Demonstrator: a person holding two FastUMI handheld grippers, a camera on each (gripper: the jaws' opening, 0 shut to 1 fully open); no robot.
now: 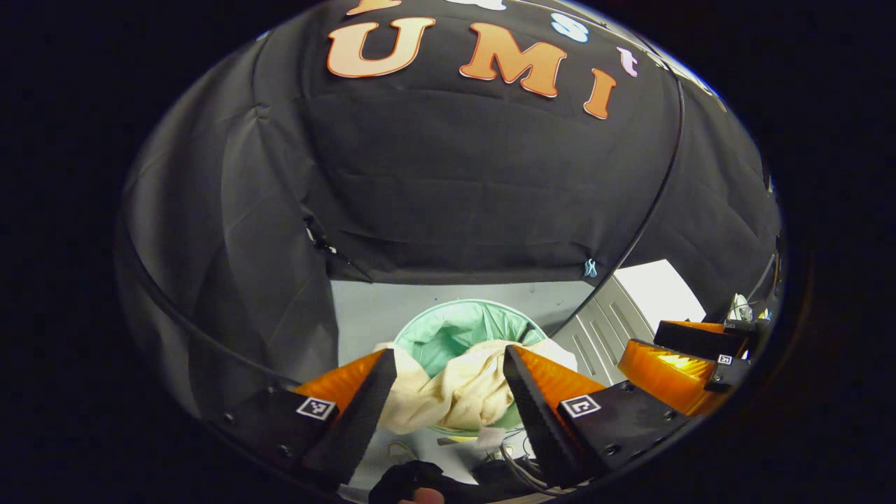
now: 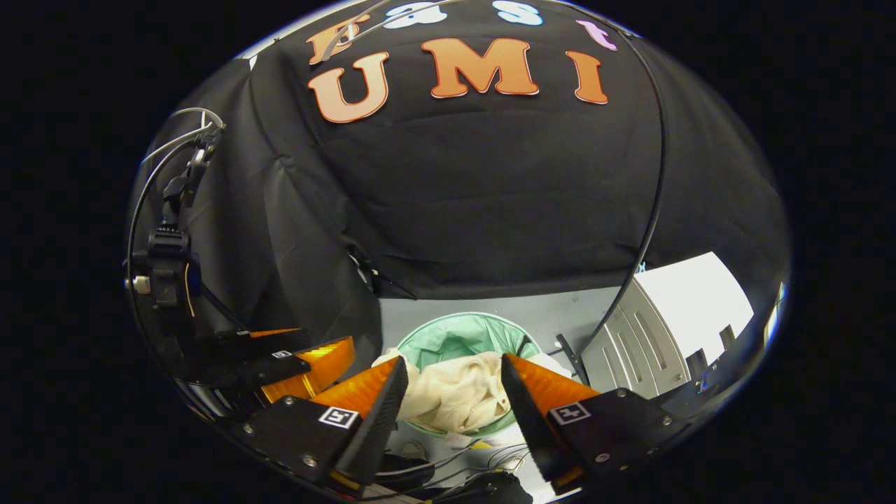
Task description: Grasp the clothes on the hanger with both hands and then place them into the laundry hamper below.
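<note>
In the left gripper view, black booth cloth (image 1: 231, 280) hangs at the left, pale floor (image 1: 364, 311) below it. The left gripper (image 1: 448, 364) hovers above the green-lined laundry hamper (image 1: 462, 325), fingers spread apart and holding nothing. The cream clothes (image 1: 455, 392) lie bunched in the hamper, spilling over its near rim, with no clear long axis. Cables (image 1: 518, 469) trail on the floor beneath. A white slatted panel (image 1: 602, 329) stands to the right, and beyond it the right gripper (image 1: 689, 360), likewise released.
</note>
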